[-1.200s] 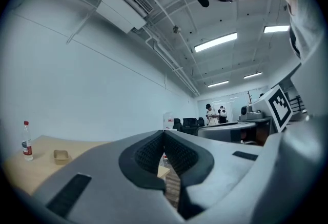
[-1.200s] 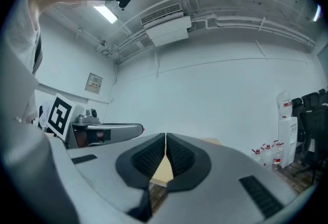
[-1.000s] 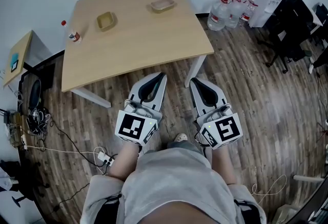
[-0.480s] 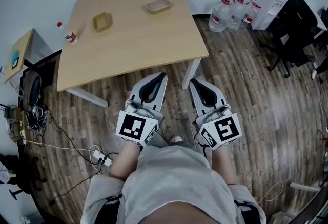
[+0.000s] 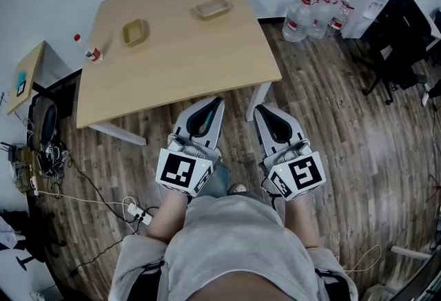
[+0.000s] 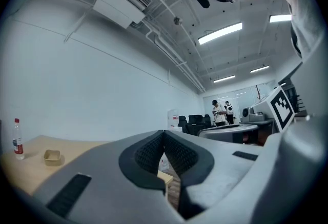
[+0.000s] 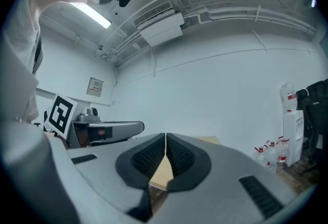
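Hovering, jaws together — left hand-held gripper (image 5: 215,102), right hand-held gripper (image 5: 261,109) — table (image 5: 180,53) seemingly just ahead.

left tool (image 5: 212,105): a grey, two-jaw plastic body, held low in front of the torso, tips pointing forward and leaning slightly toward the other tool; jaws pressed together, nothing between them.
right tool (image 5: 264,111): the same grey two-jaw build, beside the left one, near but apart, tips forward and leaning slightly inward; jaws pressed together, empty.
marker cubes: a white cube with black square markers sat at the rear of each tool, facing upward.
left forearm (image 5: 164,217): bare, reaching forward from the torso.
right forearm (image 5: 303,218): bare, roughly parallel to the left.
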Tool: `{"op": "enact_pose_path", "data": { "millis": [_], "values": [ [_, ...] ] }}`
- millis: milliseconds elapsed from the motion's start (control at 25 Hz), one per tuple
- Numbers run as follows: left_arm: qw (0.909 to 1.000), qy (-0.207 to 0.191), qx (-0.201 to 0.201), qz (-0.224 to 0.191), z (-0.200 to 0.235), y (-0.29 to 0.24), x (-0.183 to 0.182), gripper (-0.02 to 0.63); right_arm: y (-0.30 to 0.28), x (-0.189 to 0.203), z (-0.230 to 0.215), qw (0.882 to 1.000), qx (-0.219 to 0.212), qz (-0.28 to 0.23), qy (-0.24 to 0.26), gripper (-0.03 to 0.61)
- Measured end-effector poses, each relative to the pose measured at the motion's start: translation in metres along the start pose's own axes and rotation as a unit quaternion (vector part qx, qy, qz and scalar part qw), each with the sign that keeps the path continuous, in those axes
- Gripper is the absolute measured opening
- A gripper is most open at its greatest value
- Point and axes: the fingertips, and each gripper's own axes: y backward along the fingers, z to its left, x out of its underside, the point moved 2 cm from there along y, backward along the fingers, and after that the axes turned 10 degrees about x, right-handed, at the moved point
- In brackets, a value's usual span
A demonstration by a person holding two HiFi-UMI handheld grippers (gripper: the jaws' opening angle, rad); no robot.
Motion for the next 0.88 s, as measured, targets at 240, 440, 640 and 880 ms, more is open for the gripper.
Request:
{"op": "enact_pose_path", "data": {
  "millis": [240, 440, 640, 880],
  "values": [
    [0.9999, 0.003, 0.01, -0.001, 0.025, -0.017, 0.001, 0.015, -0.029, -0.001, -0.009, 1.0, 0.009, 0.004, 0.001, 0.015],
    [0.9999, 0.003, 0.014, -0.002, 0.057, -0.028, 0.002, 0.015, -0.063, -0.001, -0.008, 1.0, 0.008, 0.006, 0.004, 0.015],
    [0.9998, -0.001, 0.017, -0.001, 0.09, -0.043, 0.001, 0.015, -0.1, -0.004, -0.013, 1.0, 0.008, 0.004, 0.005, 0.015],
    [0.9997, -0.004, 0.022, -0.005, 0.131, -0.06, 0.003, 0.015, -0.145, -0.007, -0.017, 1.0, 0.009, 0.001, 0.009, 0.015]
  ]
}}
